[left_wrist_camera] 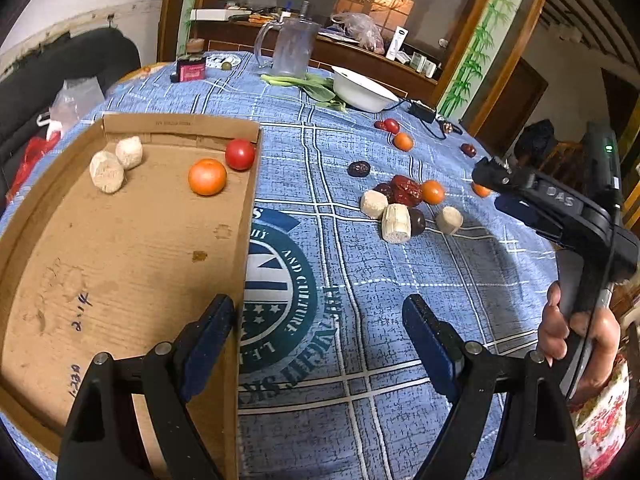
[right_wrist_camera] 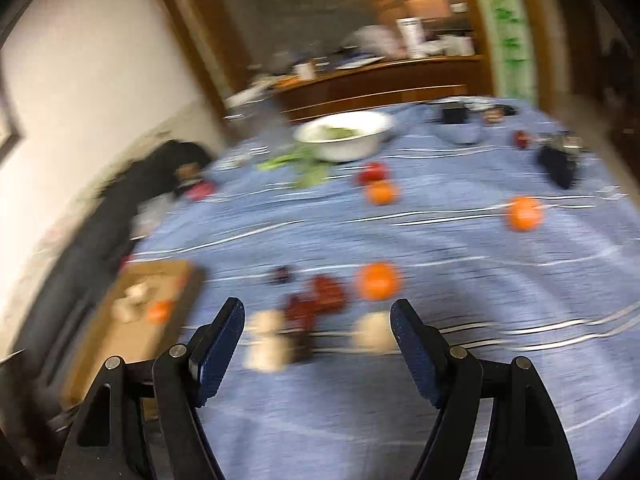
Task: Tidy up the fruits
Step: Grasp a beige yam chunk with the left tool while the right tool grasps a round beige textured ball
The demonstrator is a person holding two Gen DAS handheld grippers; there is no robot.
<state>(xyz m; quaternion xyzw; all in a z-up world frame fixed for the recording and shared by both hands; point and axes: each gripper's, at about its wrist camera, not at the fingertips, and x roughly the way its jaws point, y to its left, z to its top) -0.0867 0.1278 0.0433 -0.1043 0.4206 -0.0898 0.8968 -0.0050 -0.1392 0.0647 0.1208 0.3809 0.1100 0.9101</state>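
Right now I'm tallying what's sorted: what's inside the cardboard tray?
In the tray: two pale chunks touching at the far left, an orange and a red tomato near the far right corner. The left gripper hides the tray's near corner.

The left gripper (left_wrist_camera: 320, 344) points forward and down, its two blue-padded fingers (left_wrist_camera: 208, 344) spread wide with nothing between them — the pads touch nothing. Off to its right and a little ahead, the right gripper (left_wrist_camera: 504, 188) shows from the side as a black body angled downward, gripped from below by the person's right hand (left_wrist_camera: 576, 340), fingers wrapped around the handle, a flowered sleeve behind the wrist. In its own blurred view the right gripper (right_wrist_camera: 318, 340) also stands wide — jaws parted, both blue pads bare, tilted forward and down.
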